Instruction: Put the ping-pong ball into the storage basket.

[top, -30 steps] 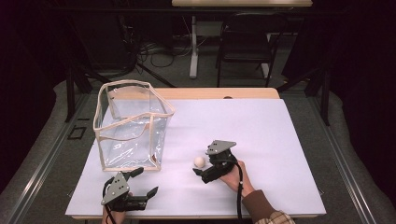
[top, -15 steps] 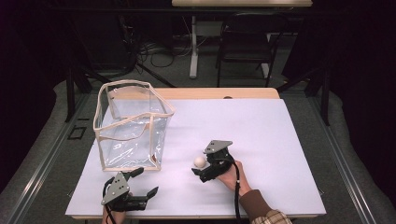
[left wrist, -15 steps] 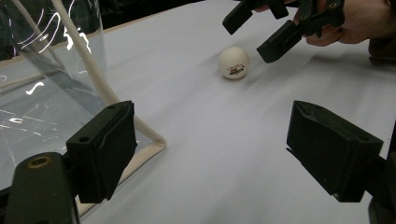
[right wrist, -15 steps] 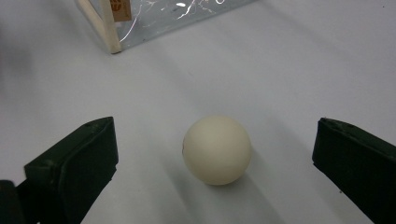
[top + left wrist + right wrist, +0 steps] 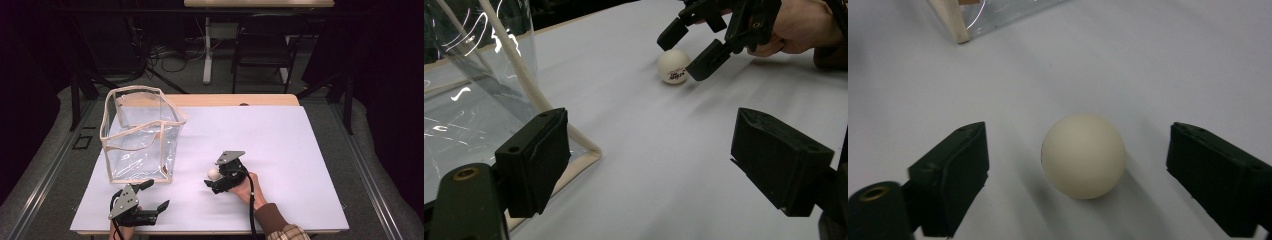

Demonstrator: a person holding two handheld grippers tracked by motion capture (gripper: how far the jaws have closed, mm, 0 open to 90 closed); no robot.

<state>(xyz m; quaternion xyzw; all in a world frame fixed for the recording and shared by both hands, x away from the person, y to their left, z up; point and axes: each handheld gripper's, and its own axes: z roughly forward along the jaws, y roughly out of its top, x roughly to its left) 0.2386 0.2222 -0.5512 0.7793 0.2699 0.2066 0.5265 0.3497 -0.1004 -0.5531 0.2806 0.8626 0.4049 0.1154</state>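
Two Grippers, One Ball, One Bag

One table (image 5: 300, 150) carries a white surface; every item below rests on or over it.

One clear bag (image 5: 142, 132) with a tan rim stands upright at the table's left half, mouth up.

Two grippers are present. The left gripper (image 5: 152, 196) sits near the table's front edge, just in front of the bag. Its jaws stand wide apart with nothing between them.

The right gripper (image 5: 212, 177) is held by one hand (image 5: 245, 184) near the table's middle, to the right of the bag. Its jaws have just been closing. They remain apart, one on each side of the ball, and a gap shows on both sides in the right gripper view; the pads do not press on it.

One white ball (image 5: 213, 173) lies on the table between those jaws, apart from the bag's front corner. Small print shows on its side in the left gripper view.
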